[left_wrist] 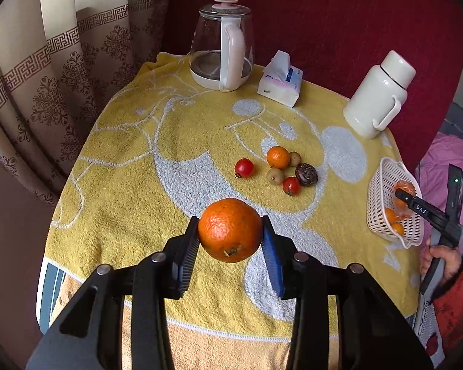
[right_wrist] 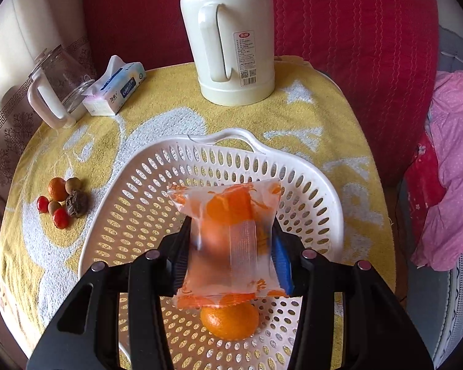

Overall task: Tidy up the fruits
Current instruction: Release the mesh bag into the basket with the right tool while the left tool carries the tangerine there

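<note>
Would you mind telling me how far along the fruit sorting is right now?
Done: at least one orange already lies in the white basket. In hand: the left tongs grip a bare orange above the towel, and the right tongs hold a wrapped orange over the basket. Left: a small pile of fruit is still on the towel.

A round table under a yellow terry towel [left_wrist: 132, 185] carries a cluster of small loose fruits [left_wrist: 277, 168] mid-table. A white perforated plastic basket [left_wrist: 382, 212] sits at its right edge. A glass kettle [left_wrist: 220, 46], tissue pack [left_wrist: 281, 80] and cream thermos jug [left_wrist: 379, 95] line the back.
</note>
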